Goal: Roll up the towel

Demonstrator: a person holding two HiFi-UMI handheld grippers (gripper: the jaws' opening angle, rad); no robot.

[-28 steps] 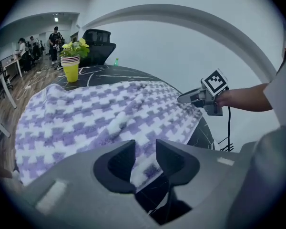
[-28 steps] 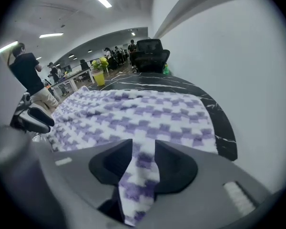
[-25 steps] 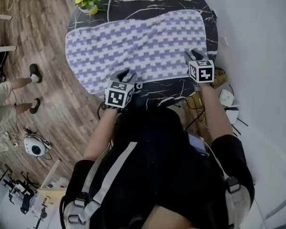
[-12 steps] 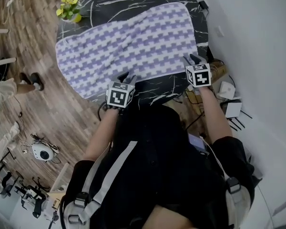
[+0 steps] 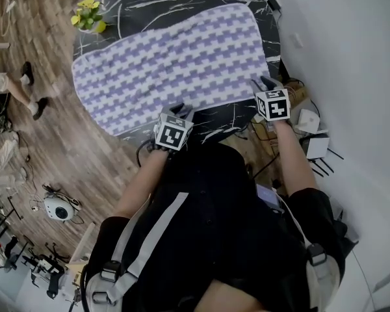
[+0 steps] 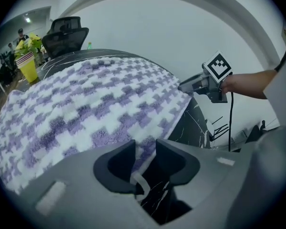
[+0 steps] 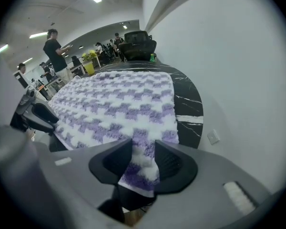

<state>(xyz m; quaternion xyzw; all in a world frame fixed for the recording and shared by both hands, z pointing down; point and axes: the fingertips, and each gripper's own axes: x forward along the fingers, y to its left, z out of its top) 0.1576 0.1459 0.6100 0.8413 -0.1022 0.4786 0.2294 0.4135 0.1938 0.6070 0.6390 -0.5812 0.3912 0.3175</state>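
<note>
A purple-and-white checked towel (image 5: 175,57) lies spread flat on the round black marble table (image 5: 214,119). My left gripper (image 5: 180,111) stands at the middle of the towel's near edge. In the left gripper view, the towel (image 6: 86,104) runs its hem between the jaws of that gripper (image 6: 145,159), which are shut on it. My right gripper (image 5: 263,83) is at the near right corner. In the right gripper view that corner of the towel (image 7: 119,104) hangs pinched between the jaws of the right gripper (image 7: 144,163).
A yellow flower pot (image 5: 88,15) stands at the table's far left rim. A black office chair (image 6: 66,35) is behind the table. A white wall is close on the right, with cables and boxes (image 5: 309,132) on the floor. A person's legs (image 5: 13,86) are at the left.
My left gripper has shifted right along the towel's near edge. The right gripper has hardly moved in the picture. The person's legs at the left have stepped away.
</note>
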